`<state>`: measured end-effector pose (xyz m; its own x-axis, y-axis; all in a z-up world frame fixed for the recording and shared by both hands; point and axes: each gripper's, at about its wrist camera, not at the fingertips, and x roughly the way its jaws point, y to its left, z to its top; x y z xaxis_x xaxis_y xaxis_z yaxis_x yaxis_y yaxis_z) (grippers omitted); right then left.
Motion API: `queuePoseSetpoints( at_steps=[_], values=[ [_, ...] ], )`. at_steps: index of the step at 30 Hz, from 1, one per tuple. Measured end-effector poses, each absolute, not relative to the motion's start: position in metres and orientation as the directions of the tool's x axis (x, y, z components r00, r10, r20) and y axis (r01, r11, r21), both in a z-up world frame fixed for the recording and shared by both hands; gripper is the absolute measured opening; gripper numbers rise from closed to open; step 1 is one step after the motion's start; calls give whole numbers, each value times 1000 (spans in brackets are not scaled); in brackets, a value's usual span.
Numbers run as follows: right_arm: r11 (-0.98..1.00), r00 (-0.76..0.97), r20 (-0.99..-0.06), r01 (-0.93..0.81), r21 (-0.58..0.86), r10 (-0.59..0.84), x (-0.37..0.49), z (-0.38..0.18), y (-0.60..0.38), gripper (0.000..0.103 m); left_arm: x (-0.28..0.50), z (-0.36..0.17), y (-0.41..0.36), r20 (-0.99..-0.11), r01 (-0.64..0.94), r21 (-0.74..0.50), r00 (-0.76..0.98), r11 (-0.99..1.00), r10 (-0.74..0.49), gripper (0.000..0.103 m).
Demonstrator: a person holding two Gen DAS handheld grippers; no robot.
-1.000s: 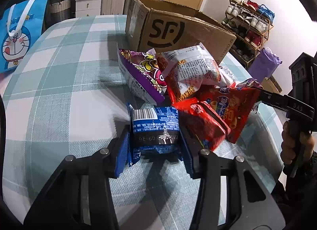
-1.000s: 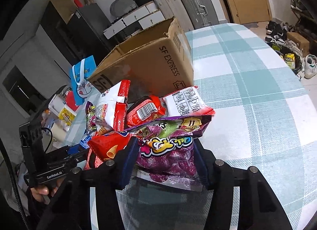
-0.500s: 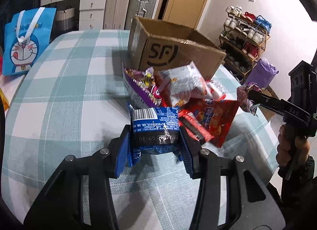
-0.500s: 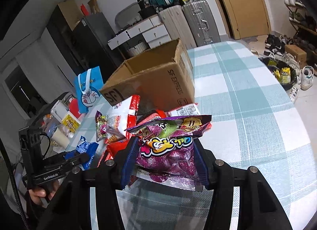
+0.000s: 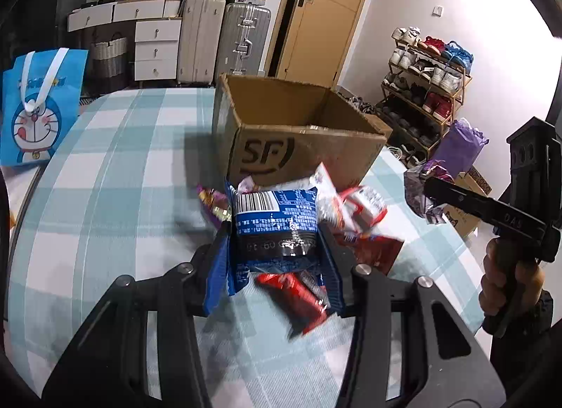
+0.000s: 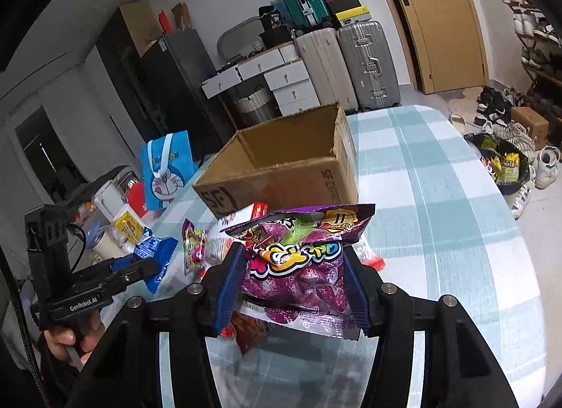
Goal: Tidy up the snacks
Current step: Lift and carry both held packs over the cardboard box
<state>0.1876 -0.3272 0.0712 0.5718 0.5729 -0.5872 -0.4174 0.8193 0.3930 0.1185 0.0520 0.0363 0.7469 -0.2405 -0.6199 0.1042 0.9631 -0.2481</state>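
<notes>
Your left hand-held gripper grips the blue snack packet above the table; the open cardboard box stands at twelve o'clock, just beyond the loose snack pile.

Your right hand-held gripper is clamped on the purple snack bag, its long axis crossing the fingers. From here the box lies at eleven o'clock; neither hand looks clearly nearer.

- The cardboard box stands on the table (opening upward).
- Loose snack packets lie before it.
- A tote bag sits left, behind.
</notes>
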Motion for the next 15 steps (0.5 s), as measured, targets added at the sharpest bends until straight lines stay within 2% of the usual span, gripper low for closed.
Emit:
queuePoseSetpoints(
  at_steps=[15],
  values=[
    [814,571,-582,-458,359,578,214,89,-303,54,159,63,46,-582,116,-244,776,963,-241,44]
  ],
)
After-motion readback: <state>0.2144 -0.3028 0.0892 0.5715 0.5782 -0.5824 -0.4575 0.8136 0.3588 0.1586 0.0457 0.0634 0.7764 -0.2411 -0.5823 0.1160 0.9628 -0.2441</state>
